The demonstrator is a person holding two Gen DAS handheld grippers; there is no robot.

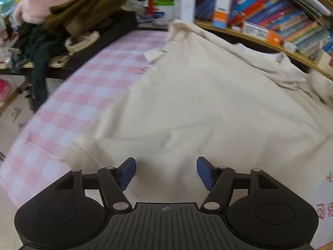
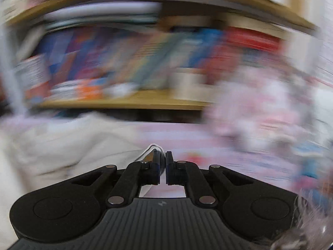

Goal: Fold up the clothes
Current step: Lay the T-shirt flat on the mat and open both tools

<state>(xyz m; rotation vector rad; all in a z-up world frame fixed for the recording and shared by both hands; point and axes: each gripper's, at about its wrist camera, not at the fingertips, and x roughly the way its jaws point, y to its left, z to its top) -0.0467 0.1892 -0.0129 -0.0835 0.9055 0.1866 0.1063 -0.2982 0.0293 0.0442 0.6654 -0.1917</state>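
1. The cream garment (image 1: 197,95) lies spread over the pink-and-white checked surface (image 1: 83,95), covering most of its right side and reaching the far edge by the bookshelf (image 1: 270,20)
2. The left hand-held gripper (image 1: 166,171) hangs just over the garment's near part with its blue pads (image 1: 128,171) wide apart; nothing sits between them
3. The garment's frayed lower-left corner (image 1: 72,152) lies on the checked cloth near the surface's left edge, to the left of that gripper
4. A small label (image 1: 154,54) shows at the garment's far left edge
5. The right wrist view is heavily blurred; the right hand-held gripper (image 2: 163,164) has its fingers drawn almost together, with only a thin slit left between the pads
6. A pale strip of fabric (image 2: 145,152) lies against the outside of its left finger; whether anything is pinched in the slit cannot be told
7. In that view the garment (image 2: 62,145) fills the lower left, with the checked surface (image 2: 187,137) to the right of it
8. Past the surface's far left corner, a heap of dark clothes (image 1: 41,48) and a pink plush (image 1: 47,2) sit on a side shelf
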